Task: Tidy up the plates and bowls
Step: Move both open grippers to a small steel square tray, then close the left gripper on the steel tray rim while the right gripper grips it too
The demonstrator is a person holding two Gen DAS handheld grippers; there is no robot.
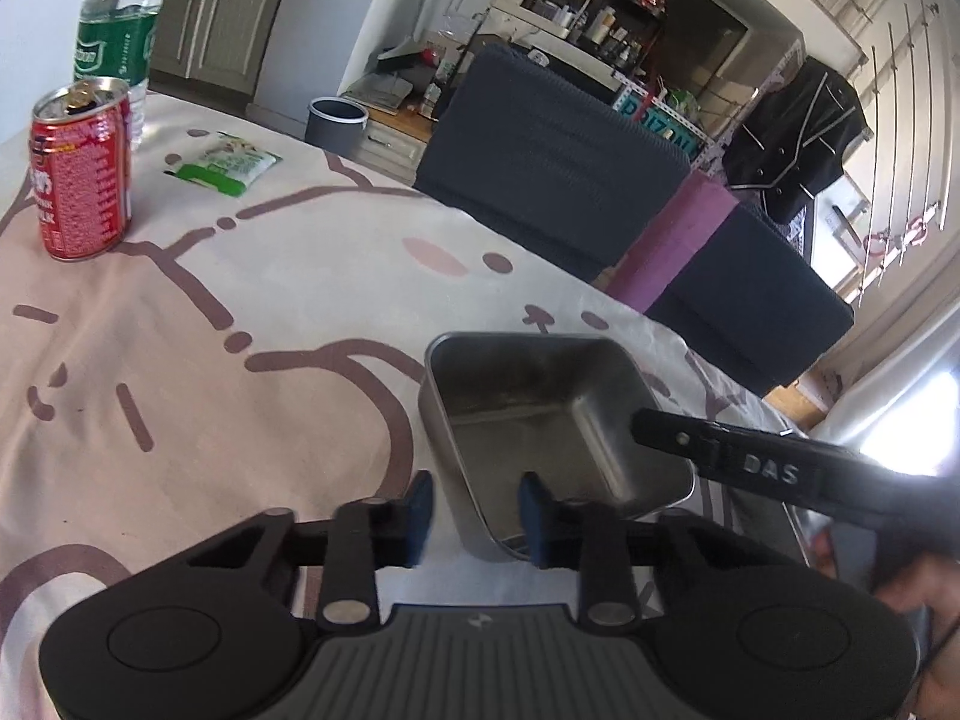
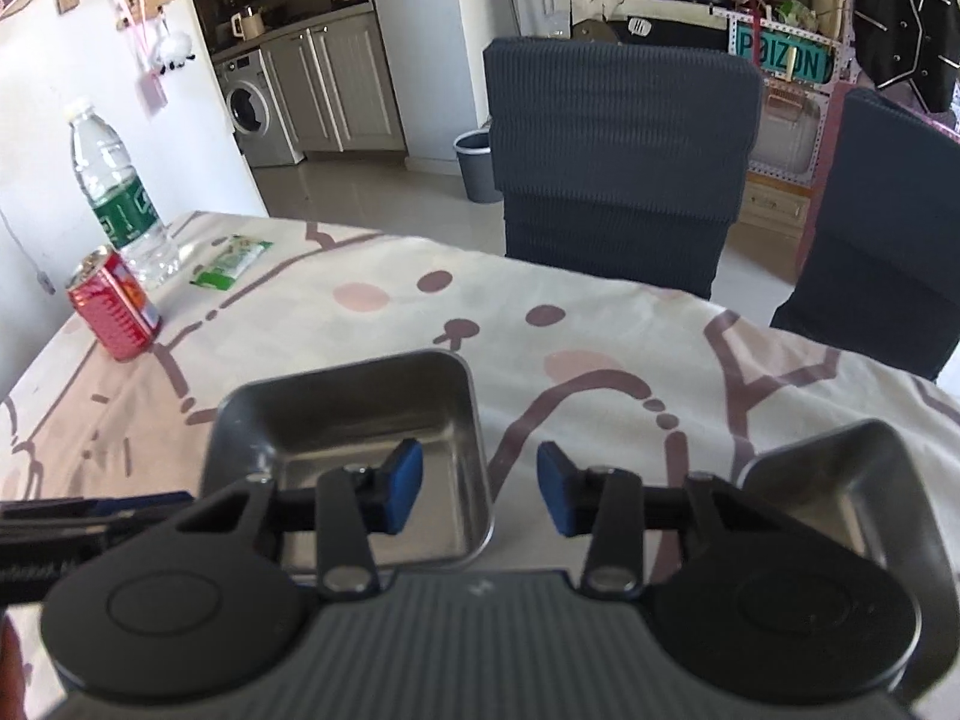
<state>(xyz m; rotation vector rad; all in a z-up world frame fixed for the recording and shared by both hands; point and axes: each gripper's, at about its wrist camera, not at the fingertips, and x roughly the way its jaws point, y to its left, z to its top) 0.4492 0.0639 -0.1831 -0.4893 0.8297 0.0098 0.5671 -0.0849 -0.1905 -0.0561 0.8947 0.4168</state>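
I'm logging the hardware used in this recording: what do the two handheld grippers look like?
Both look alike: the left gripper and right gripper have matte black bodies with round caps either side, a ribbed grey centre plate, black linkage arms with silver rivets, and blue pads. The right gripper's finger bears raised "DAS" lettering. No cables or sleeves show.

A lived-in home, seemingly an open dining area beside a kitchen: a table under a cartoon-print cloth (image 2: pixel 600 324), two dark-covered chairs (image 2: pixel 618 162) on its far side, a washing machine (image 2: pixel 255 111) among cabinets far left, crowded shelves (image 1: pixel 576 6) behind.
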